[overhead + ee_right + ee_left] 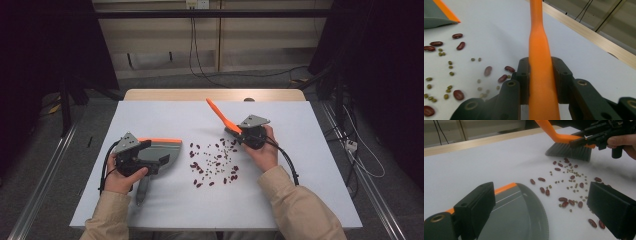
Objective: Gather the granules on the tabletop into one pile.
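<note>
Sweeping scattered beans toward a dustpan, best done with short, low strokes leftward.
The left gripper (131,155), jaws wide apart, hovers over the grey plastic dustpan with orange rim (162,150); red and green beans (214,162) lie mid-table; the right gripper (250,134) clamps the orange-handled, grey-bristled brush (220,114) beside them.
</note>
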Demonstrator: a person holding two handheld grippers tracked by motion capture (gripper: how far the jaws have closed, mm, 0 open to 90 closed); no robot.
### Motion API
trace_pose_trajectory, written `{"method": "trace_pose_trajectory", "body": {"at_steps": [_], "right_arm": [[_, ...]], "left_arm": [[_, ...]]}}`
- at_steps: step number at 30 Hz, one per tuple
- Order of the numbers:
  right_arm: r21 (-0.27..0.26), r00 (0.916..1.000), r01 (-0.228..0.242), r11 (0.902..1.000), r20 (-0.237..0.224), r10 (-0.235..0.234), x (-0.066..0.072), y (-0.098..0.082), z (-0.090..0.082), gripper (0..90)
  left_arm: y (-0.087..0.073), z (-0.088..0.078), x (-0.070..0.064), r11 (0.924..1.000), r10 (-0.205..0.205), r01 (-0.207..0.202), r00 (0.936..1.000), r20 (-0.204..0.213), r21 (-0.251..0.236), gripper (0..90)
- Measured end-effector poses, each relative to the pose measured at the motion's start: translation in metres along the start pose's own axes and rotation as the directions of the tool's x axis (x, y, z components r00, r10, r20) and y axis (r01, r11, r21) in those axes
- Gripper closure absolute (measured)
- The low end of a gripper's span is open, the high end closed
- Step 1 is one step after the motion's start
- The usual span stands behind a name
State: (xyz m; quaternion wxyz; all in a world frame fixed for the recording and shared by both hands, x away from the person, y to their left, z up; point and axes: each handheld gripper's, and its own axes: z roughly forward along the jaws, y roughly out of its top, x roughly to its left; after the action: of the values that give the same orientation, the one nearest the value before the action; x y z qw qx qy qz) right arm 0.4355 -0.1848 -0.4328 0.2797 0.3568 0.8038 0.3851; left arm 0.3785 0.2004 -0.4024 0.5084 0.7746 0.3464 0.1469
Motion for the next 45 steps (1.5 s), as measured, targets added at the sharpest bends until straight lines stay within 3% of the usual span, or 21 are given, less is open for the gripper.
{"method": "trace_pose_trajectory", "body": {"at_steps": [9,23,32,45], "right_arm": [[0.003,0.998,0.005,1.0,-0.064,-0.005,0.01,0.001,-0.007,71.0],[-0.005,0.992,0.057,0.9984,-0.112,-0.057,0.026,-0.001,-0.017,71.0],[-0.013,0.9877,0.056,0.9983,-0.146,-0.058,0.034,-0.004,-0.025,71.0],[-0.017,0.9746,0.075,0.997,-0.21,-0.077,0.047,-0.007,-0.038,71.0]], "left_arm": [[0.0,0.0,0.0,1.0,0.001,-0.001,1.0,-0.002,0.0,8.2],[0.0,0.001,-0.001,1.0,0.001,-0.001,1.0,-0.001,0.002,8.1],[0.0,0.001,-0.001,1.0,0.006,-0.006,1.0,0.0,0.006,8.2],[0.0,0.001,-0.002,0.9999,0.012,-0.012,0.9999,0.0,0.012,8.2]]}}
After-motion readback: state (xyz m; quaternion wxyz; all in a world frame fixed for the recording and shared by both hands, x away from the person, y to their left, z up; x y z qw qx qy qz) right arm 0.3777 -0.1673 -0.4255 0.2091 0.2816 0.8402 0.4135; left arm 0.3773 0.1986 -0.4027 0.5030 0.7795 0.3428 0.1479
